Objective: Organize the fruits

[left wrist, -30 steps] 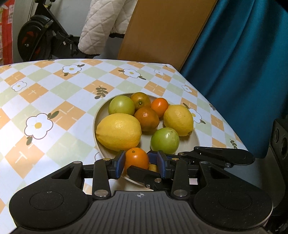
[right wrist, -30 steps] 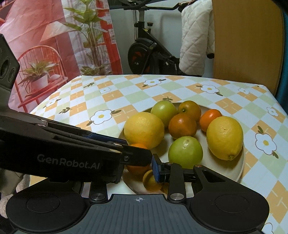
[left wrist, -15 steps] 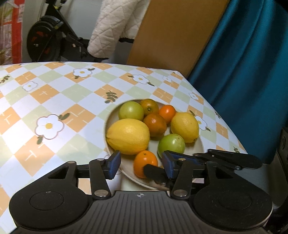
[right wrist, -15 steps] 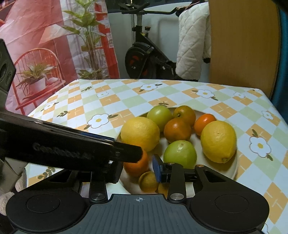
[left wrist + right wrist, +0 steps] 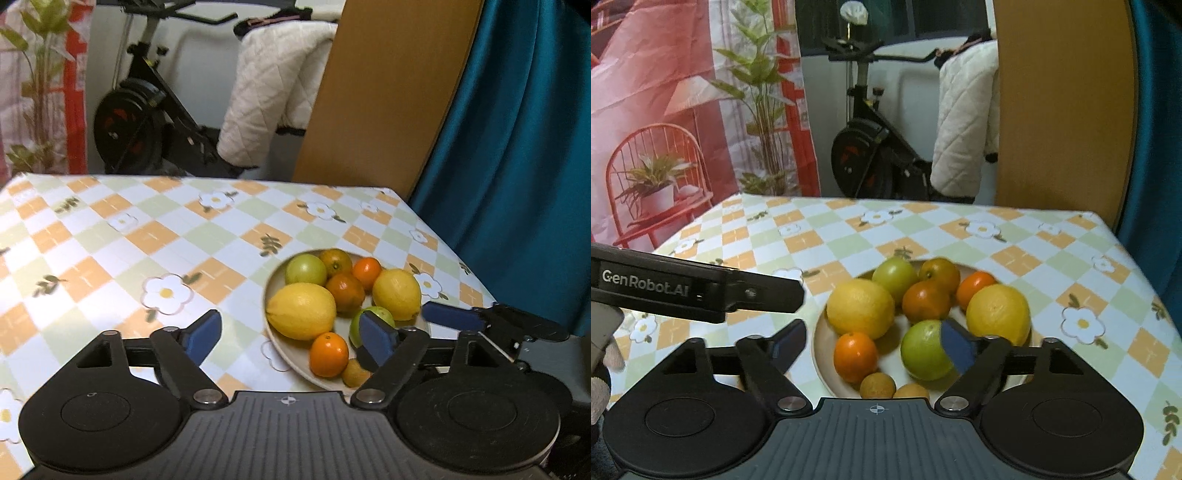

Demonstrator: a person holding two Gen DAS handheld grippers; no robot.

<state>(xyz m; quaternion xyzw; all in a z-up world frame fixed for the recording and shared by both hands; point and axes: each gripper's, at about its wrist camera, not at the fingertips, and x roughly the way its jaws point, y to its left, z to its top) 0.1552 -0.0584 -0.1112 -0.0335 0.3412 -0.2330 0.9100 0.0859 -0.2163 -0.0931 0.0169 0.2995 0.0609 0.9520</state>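
Observation:
A beige plate (image 5: 817, 345) near the table's right edge holds two lemons (image 5: 860, 308), green fruits (image 5: 921, 354), several oranges (image 5: 855, 356) and small yellow-brown fruits (image 5: 877, 386). My left gripper (image 5: 290, 338) hovers over the plate's near rim. Its jaws are opening and the pads touch nothing; an orange (image 5: 328, 354) lies on the plate below them. My right gripper (image 5: 873, 345) hangs above the plate's front. Its jaws are opening too, around no fruit. Its right finger (image 5: 956, 345) hides part of a green fruit. The left gripper's arm (image 5: 701, 291) crosses the right wrist view.
The checked flower tablecloth (image 5: 110, 258) stretches bare to the left of the plate. The table's right edge (image 5: 454, 254) runs close by the plate, with a teal curtain (image 5: 517, 166) beyond. An exercise bike (image 5: 871, 147), a quilted cloth and a wooden board stand behind.
Both grippers have opened. The left let go of the orange and the right of a small yellow fruit; both fruits now lie on the plate. Both grippers rose and drew back.

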